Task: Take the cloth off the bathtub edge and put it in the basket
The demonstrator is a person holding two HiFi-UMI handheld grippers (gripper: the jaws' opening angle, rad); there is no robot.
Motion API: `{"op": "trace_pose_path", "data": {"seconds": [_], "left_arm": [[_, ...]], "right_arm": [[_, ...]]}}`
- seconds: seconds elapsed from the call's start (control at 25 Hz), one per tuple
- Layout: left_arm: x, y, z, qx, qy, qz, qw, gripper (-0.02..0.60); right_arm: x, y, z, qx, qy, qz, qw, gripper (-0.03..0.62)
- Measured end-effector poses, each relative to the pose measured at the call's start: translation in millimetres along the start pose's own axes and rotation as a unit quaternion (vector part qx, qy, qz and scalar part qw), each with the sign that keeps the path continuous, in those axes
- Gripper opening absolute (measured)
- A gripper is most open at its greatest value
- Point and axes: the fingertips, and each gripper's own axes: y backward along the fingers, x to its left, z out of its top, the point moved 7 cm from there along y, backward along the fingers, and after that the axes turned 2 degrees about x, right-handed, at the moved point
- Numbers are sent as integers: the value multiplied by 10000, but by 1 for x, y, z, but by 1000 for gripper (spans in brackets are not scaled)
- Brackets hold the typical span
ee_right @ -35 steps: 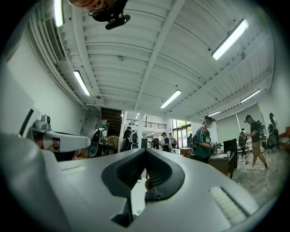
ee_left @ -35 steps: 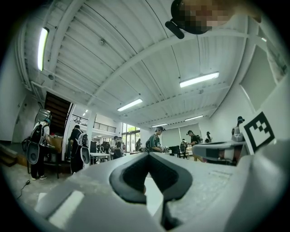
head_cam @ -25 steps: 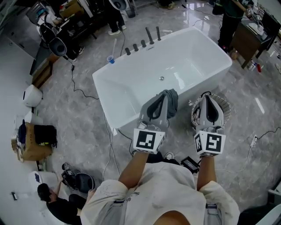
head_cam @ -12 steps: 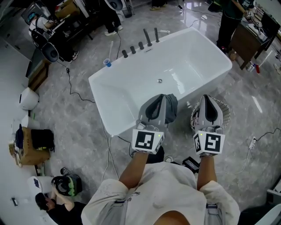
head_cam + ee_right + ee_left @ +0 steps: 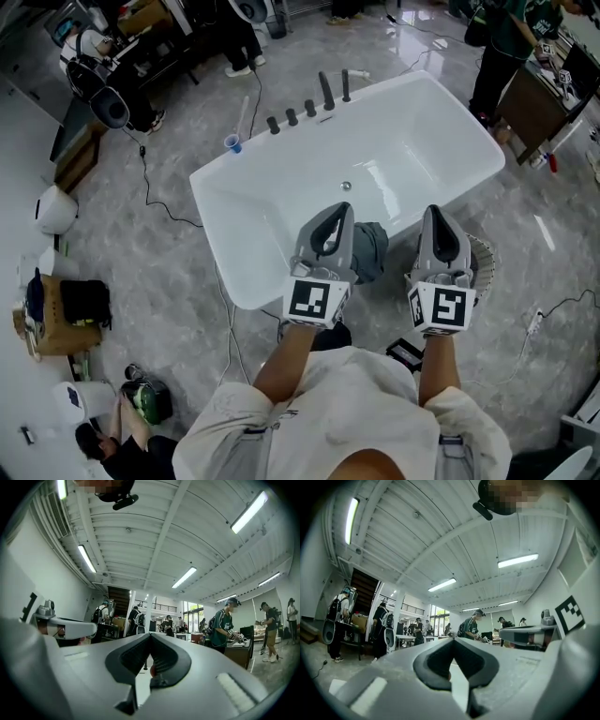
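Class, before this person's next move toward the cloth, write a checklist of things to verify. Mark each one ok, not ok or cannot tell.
1. Cloth found: ok. The grey cloth hangs over the bathtub near edge, between the two grippers in the head view.
2. Left gripper open for a grasp: not ok. Its fingers are together, with nothing between them.
3. Right gripper open: not ok. Its fingers are together and empty.
4. Basket in place: ok. It stands on the floor beside the tub, partly hidden by the right gripper.
5. Basket has room inside: cannot tell.
6. Grippers aimed at the cloth: not ok. Both gripper views show the ceiling and the room.
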Motion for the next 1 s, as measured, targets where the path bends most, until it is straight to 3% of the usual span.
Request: {"op": "trace_pose_path", "data": {"seconds": [0.32,0.52,0.68,1.0], "left_arm": [[52,-25,0,-53,8,5,10000,-3],[73,-38,-2,-110,217,-18,9997,-3],[82,-49,-7,-93,175,-87,9998,-3],[84,-66,-13,49,262,148,9995,-3]], "right_arm": [[21,-54,9,-1,140,-1,9999,2],[30,-75,8,32,240,-51,9997,2],[29,-86,4,79,205,-107,9997,2],[15,-103,-9,133,185,-19,9997,2]]}}
